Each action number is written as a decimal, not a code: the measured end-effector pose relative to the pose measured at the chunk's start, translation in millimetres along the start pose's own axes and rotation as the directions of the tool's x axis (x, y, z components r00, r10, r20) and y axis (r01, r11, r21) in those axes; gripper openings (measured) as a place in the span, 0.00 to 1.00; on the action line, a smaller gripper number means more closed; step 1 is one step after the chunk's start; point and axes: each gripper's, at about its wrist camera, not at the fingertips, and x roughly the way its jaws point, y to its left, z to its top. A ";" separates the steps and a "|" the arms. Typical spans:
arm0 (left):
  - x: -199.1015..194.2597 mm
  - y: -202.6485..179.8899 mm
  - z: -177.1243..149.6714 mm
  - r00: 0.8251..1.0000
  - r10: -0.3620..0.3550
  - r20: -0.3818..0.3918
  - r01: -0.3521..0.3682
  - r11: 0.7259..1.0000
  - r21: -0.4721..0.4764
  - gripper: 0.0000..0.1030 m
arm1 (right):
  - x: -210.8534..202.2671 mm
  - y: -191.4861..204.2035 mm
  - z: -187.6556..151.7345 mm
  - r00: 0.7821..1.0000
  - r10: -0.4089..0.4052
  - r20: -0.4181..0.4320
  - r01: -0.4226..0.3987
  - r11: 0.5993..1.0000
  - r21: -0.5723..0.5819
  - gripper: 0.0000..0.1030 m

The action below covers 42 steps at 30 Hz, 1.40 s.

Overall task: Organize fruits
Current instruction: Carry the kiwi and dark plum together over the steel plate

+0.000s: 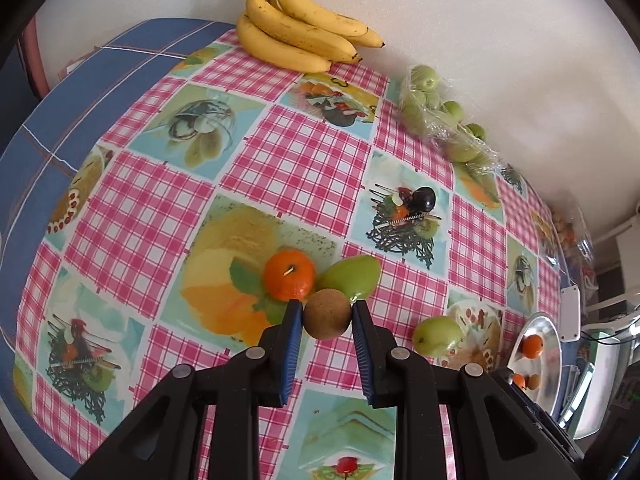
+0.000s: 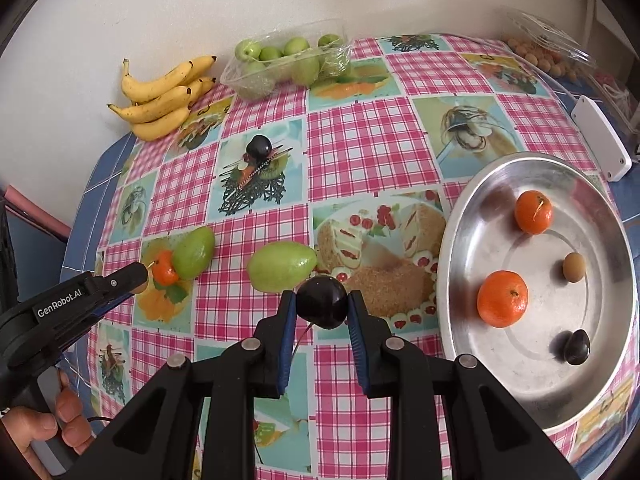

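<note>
Fruits are in both your tools now: your left gripper (image 1: pixel 327 314) has its blue pads pressed on a small brown round fruit (image 1: pixel 326 313), perhaps a longan, and your right gripper (image 2: pixel 322 306) is clamped on a dark plum (image 2: pixel 322 306). Take the steel tray (image 2: pixel 472 216) as the landmark. It already carries two tangerines (image 2: pixel 502 298), one small brown fruit (image 2: pixel 574 266) and one dark plum (image 2: pixel 577 347). The plum you hold is just beside the tray's near-left rim, so it has only a short way to go. The brown fruit in your left tool is well to the left of the tray, and it touches or almost touches a loose tangerine (image 1: pixel 289 274) and a green fruit (image 1: pixel 351 276); a second green fruit (image 2: pixel 281 266) lies between them and the tray. I think the main risk is on the left side: the pads hold the round fruit only near their tips, so it can slip out, and lifting may push the tangerine and make it roll. On the right side, if you open the jaws high above the tray, the plum may roll against the fruits already inside. Bananas (image 2: pixel 162 94) and the plastic box of green fruits (image 2: pixel 286 64) stay far behind the tray, at the wall.
</note>
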 end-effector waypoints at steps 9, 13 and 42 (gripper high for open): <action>3.6 -6.7 -5.5 1.000 -0.003 -0.017 0.003 1.000 -0.006 0.26 | 1.0 -5.0 -2.8 1.000 -0.002 -0.022 0.003 1.000 0.005 0.26; 3.2 -15.4 -7.9 1.000 -0.008 -0.018 0.008 1.000 0.001 0.26 | -0.5 -12.7 -1.2 0.999 -0.021 -0.028 0.022 0.999 0.024 0.26; 15.1 -113.1 -50.7 0.998 -0.036 -0.059 0.046 0.984 0.175 0.26 | -32.9 -99.3 -0.4 0.998 -0.061 0.008 0.059 0.982 0.177 0.26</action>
